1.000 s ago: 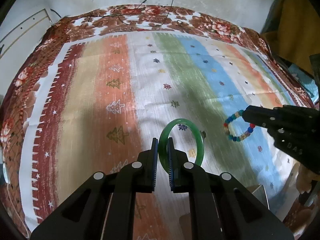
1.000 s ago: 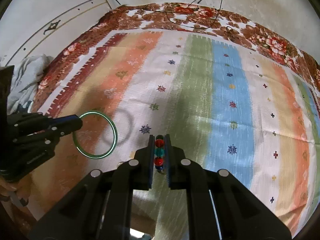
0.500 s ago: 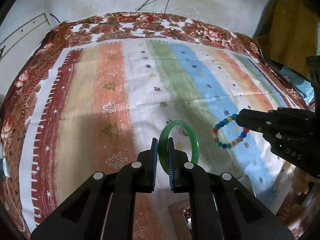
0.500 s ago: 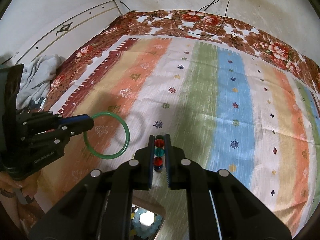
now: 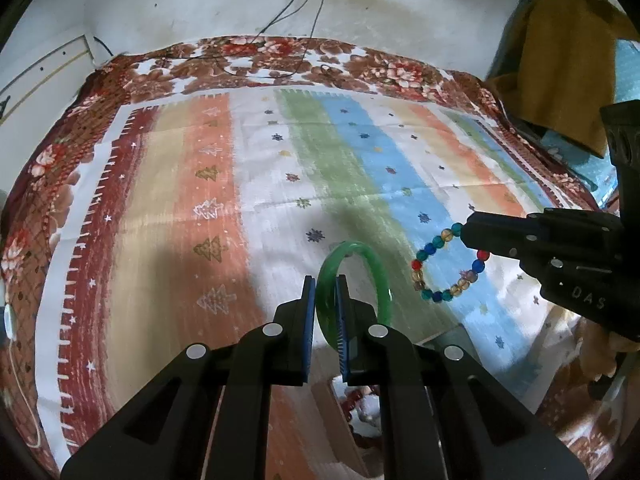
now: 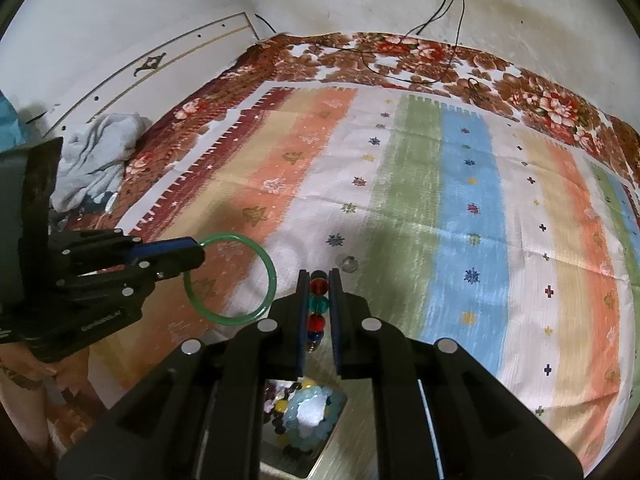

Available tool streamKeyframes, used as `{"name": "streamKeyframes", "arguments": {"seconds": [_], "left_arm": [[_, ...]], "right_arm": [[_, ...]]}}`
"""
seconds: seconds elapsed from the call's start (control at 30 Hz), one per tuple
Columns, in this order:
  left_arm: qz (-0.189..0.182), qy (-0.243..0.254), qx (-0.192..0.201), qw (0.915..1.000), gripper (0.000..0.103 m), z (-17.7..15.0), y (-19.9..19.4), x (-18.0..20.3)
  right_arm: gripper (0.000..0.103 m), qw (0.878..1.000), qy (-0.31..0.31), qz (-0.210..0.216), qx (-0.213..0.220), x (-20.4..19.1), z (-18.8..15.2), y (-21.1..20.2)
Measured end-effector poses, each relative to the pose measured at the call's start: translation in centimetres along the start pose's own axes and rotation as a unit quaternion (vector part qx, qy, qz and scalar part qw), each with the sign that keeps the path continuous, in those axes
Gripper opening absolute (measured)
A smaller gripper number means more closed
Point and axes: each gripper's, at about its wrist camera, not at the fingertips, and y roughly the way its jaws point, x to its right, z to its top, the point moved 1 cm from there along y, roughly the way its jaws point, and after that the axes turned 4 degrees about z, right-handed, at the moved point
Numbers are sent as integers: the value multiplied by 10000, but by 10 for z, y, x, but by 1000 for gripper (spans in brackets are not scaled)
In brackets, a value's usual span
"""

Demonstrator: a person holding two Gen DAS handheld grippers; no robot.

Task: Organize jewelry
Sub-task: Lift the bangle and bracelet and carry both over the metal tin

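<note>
My left gripper [image 5: 326, 300] is shut on a green bangle [image 5: 378, 276], held upright above the striped cloth; it also shows in the right wrist view [image 6: 264, 276]. My right gripper [image 6: 319, 292] is shut on a multicoloured bead bracelet [image 6: 319, 304]; in the left wrist view that bracelet [image 5: 440, 292] hangs as a loop from the right gripper's tips [image 5: 466, 234]. Below both grippers is an open box with jewelry: pale blue and dark beads [image 6: 308, 412], red beads [image 5: 356, 396].
A striped cloth [image 6: 460, 208] with a floral border covers the bed. Black cables [image 6: 440, 60] run from a wall socket onto the far edge. A grey garment [image 6: 96, 152] lies at the left. A yellow cloth [image 5: 560, 56] hangs at the right.
Both grippers have drawn back toward the near edge of the bed with their pieces still held. The open box with beads has come into view beneath them.
</note>
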Motion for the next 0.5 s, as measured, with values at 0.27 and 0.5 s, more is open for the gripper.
{"name": "streamKeyframes", "arguments": {"seconds": [0.27, 0.5], "left_arm": [[-69, 35, -21, 10000, 10, -18, -8, 8], [-120, 113, -69, 9998, 10, -32, -11, 17]], "right_arm": [[11, 9999, -69, 123, 22, -9, -16, -13], [11, 9997, -89, 224, -28, -18, -36, -19]]}}
